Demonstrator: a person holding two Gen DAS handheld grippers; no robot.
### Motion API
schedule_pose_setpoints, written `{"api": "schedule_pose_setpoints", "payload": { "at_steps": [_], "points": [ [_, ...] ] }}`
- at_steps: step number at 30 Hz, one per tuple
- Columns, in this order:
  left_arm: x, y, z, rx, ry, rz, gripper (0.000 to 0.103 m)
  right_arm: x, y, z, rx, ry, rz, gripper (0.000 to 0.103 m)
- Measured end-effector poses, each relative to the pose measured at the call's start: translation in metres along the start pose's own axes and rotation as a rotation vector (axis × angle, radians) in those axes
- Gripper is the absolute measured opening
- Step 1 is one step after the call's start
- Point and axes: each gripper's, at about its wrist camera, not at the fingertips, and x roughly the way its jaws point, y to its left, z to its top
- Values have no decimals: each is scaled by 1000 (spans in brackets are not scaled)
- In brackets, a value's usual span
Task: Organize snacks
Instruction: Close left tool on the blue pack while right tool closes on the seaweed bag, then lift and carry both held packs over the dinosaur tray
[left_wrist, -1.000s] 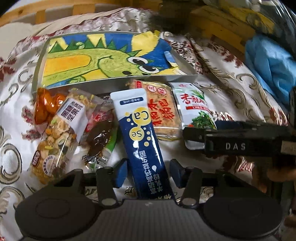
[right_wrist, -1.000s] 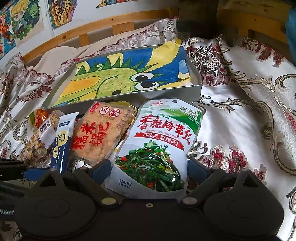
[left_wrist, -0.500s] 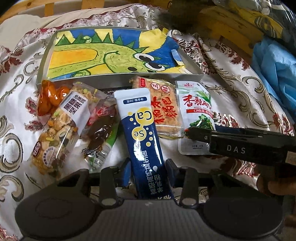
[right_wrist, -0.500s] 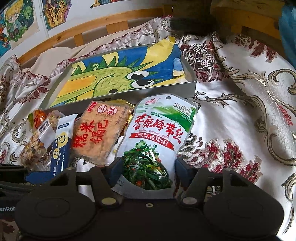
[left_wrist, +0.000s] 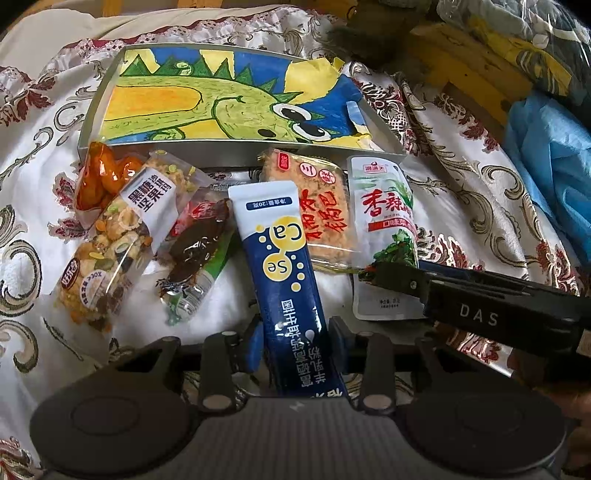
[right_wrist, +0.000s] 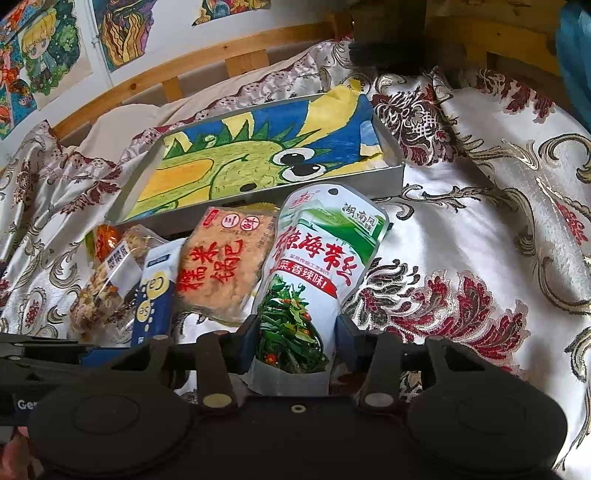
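Note:
My left gripper (left_wrist: 295, 345) is shut on the near end of a long blue and white snack stick (left_wrist: 284, 266). My right gripper (right_wrist: 295, 341) is shut on the lower part of a white and green seaweed pouch (right_wrist: 317, 266), which bends and lifts at its top. That pouch (left_wrist: 384, 221) and the right gripper's arm show in the left wrist view too. An orange rice-cracker pack (left_wrist: 321, 206) lies between the two. A grey tray (left_wrist: 236, 157) lined with a green dragon drawing stands just behind the snacks.
A nut bar pack (left_wrist: 114, 236), an orange snack bag (left_wrist: 99, 177) and a dark red snack pack (left_wrist: 199, 247) lie to the left on the patterned bedcloth (right_wrist: 480, 240). Blue fabric (left_wrist: 554, 155) is at the right. A wooden bed rail (right_wrist: 207, 77) runs behind.
Both grippers have closed from open onto their packs: the left on the blue stick, the right on the seaweed pouch, which now squeezes and tilts up.

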Motion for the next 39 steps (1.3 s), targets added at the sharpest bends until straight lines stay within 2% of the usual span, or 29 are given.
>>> {"api": "schedule_pose_setpoints", "payload": {
  "at_steps": [12, 30, 39],
  "points": [
    [-12, -4, 1, -42, -16, -17, 37, -28, 7, 0, -47, -78, -2, 45],
    [-38, -11, 9, -40, -111, -27, 30, -31, 5, 8, -29, -151, 17, 46],
    [-35, -11, 9, -45, -109, -17, 28, -27, 5, 9, -34, -153, 17, 46]
  ]
}}
